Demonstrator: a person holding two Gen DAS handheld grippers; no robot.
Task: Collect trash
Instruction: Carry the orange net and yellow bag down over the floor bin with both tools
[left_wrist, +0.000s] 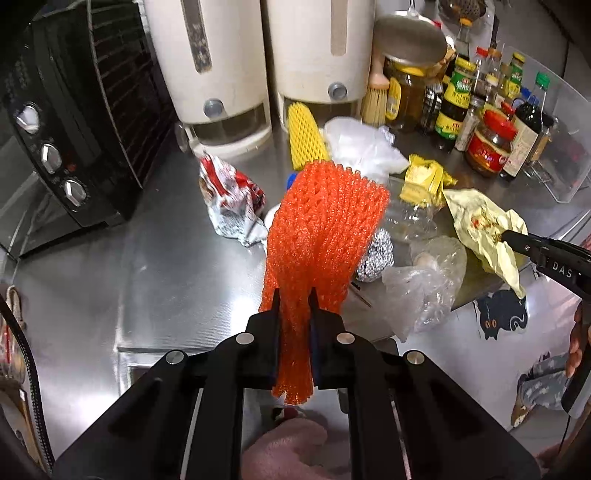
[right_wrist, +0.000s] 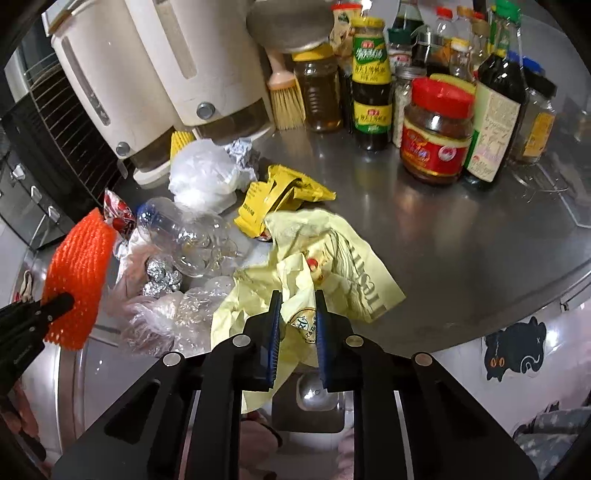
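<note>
Clamped between the fingers of the left gripper (left_wrist: 294, 295), an orange foam net (left_wrist: 321, 229) stands up above the steel counter (left_wrist: 166, 258). Beside it, the right gripper (right_wrist: 298, 295) pinches a crumpled yellow paper bag (right_wrist: 332, 258) at the counter's front edge, next to the other trash.

The shiny counter (left_wrist: 155, 273) is bare on the left, between the black oven (left_wrist: 70, 122) and the trash pile (left_wrist: 406, 236) — a hand could pass there. Behind the pile, two white tubs (left_wrist: 258, 62) and a crowd of bottles and jars (right_wrist: 436, 122) block the back — the counter in front of the jars is bare too.
</note>
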